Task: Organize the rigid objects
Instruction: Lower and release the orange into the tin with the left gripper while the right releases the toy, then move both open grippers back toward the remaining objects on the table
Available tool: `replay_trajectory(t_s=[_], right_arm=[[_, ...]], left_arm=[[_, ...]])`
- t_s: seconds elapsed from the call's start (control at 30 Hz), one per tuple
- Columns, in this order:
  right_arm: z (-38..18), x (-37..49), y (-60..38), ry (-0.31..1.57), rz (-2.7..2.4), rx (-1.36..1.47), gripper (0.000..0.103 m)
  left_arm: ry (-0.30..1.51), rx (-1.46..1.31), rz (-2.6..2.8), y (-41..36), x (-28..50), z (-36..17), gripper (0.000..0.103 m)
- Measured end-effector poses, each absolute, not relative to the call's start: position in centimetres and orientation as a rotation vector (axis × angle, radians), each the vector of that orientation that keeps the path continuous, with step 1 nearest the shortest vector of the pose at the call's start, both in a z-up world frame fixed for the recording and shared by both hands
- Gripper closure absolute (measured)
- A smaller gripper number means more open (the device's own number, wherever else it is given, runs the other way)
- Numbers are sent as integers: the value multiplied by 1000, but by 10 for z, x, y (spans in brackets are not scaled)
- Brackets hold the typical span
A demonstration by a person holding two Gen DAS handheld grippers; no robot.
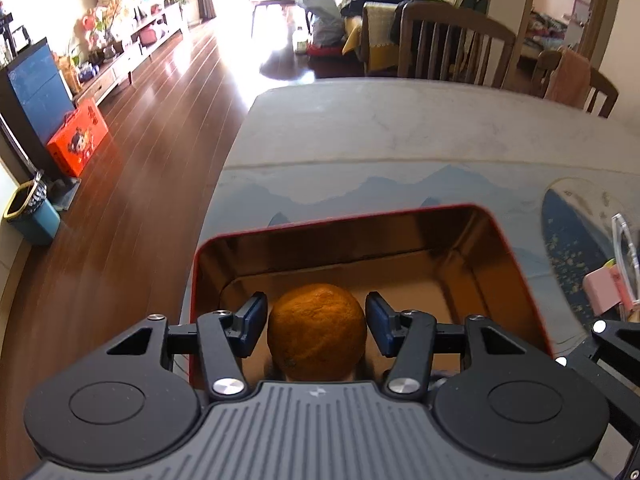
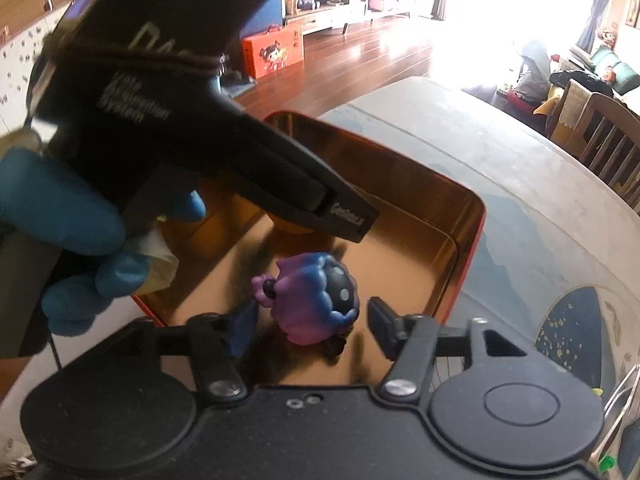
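A red tin with a shiny gold inside (image 1: pixel 516 264) stands on the table. In the left wrist view an orange (image 1: pixel 317 330) lies in the tin between the fingers of my left gripper (image 1: pixel 317 328); the jaws stand apart with small gaps on both sides. In the right wrist view a purple and blue toy figure (image 2: pixel 310 300) lies in the tin (image 2: pixel 460 264) between the fingers of my right gripper (image 2: pixel 314 326), which is open and clear of it. The left gripper's body (image 2: pixel 224 152), held by a blue-gloved hand (image 2: pixel 60 216), hides the orange.
A round blue mat (image 1: pixel 576 240) and a pink object (image 1: pixel 602 288) lie to the right of the tin. Wooden chairs (image 1: pixel 452 40) stand at the table's far side. The table's left edge drops to a wood floor with an orange box (image 1: pixel 78 136).
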State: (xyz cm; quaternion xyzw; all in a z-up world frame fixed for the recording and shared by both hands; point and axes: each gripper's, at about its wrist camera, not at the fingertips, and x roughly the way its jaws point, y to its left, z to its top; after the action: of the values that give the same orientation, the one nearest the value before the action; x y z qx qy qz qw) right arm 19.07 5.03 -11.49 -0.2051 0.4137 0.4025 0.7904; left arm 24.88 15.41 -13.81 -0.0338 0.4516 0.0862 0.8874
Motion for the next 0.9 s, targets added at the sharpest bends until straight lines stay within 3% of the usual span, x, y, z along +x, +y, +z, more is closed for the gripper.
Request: replay_trajectory(t_s=[0.1, 0.33, 0.47, 0.73, 0.9], right_arm=[[-107, 188, 43, 883, 877, -411, 39], [-88, 181, 14, 861, 861, -350, 33], [-75, 180, -11, 849, 838, -308, 24], [-56, 179, -73, 822, 769, -228, 18], [-46, 175, -117, 789, 717, -194, 11]], left_arm=[[906, -80, 175, 152, 243, -127, 36], [849, -94, 150, 138, 224, -102, 28], [819, -104, 140, 126, 214, -88, 26], [786, -81, 178, 88, 195, -66, 26], [772, -100, 153, 60, 184, -57, 20]])
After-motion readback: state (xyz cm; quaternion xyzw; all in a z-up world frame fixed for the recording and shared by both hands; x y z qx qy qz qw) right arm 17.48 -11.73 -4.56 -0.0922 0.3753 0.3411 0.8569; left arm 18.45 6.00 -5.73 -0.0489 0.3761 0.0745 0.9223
